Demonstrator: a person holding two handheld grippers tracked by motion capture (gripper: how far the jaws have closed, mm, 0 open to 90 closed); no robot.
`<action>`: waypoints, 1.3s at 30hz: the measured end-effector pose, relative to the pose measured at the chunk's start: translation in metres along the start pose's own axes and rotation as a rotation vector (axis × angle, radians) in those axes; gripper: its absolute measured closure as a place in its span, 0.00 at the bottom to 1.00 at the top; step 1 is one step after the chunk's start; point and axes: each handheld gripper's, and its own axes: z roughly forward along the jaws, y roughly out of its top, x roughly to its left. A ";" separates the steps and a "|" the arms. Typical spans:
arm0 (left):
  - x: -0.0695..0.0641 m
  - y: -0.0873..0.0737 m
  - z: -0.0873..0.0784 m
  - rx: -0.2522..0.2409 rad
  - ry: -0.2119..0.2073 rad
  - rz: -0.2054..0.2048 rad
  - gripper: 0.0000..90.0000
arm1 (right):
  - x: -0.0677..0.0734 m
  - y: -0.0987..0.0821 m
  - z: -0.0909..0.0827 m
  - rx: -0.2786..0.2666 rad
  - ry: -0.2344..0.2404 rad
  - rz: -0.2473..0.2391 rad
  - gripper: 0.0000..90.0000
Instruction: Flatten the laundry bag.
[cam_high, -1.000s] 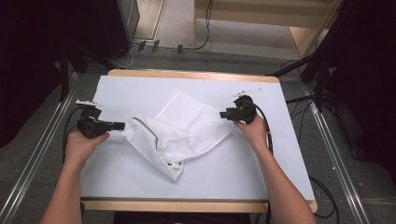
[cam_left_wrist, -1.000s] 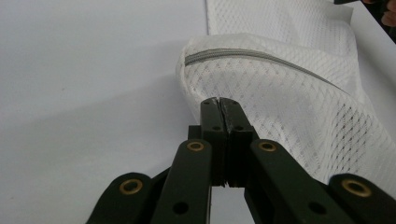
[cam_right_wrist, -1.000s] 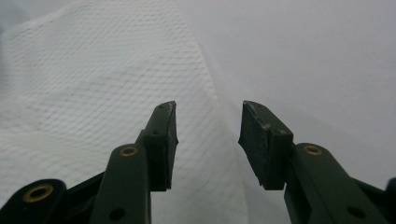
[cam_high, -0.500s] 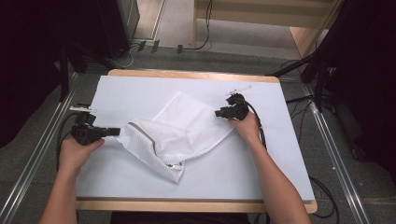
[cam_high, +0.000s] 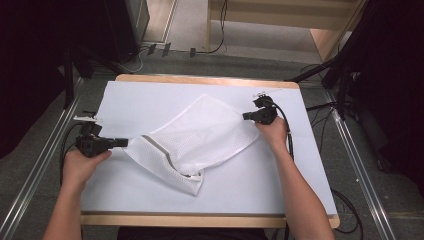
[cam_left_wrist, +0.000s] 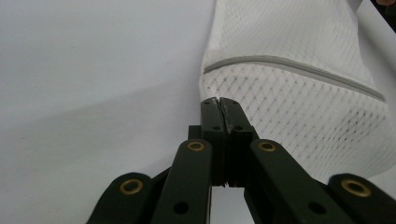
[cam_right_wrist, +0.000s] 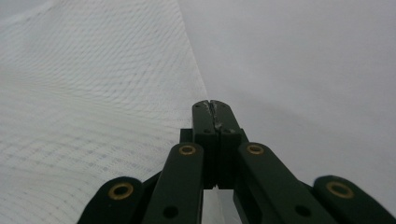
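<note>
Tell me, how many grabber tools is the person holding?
2. The left gripper is at the table's left side, pinching the edge of the white mesh bag. The right gripper is on the right, closed at the bag's other edge.

White sheet (cam_high: 150, 100) over wooden table (cam_high: 200, 220) — cables (cam_high: 220, 30) on the floor beyond.

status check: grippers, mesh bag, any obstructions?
Left gripper shut on mesh bag corner. Right gripper just closed at bag's edge; grip unclear. Nothing blocking.
</note>
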 end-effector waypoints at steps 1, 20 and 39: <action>-0.001 0.001 0.001 0.001 -0.017 0.000 1.00 | -0.003 -0.001 -0.002 -0.008 -0.004 0.004 1.00; 0.003 0.009 0.010 -0.037 0.089 0.011 0.75 | 0.000 -0.005 -0.007 -0.054 -0.033 0.009 0.81; -0.098 0.020 0.008 -0.014 -0.068 0.202 0.71 | 0.021 -0.046 -0.057 -0.049 0.007 -0.017 0.74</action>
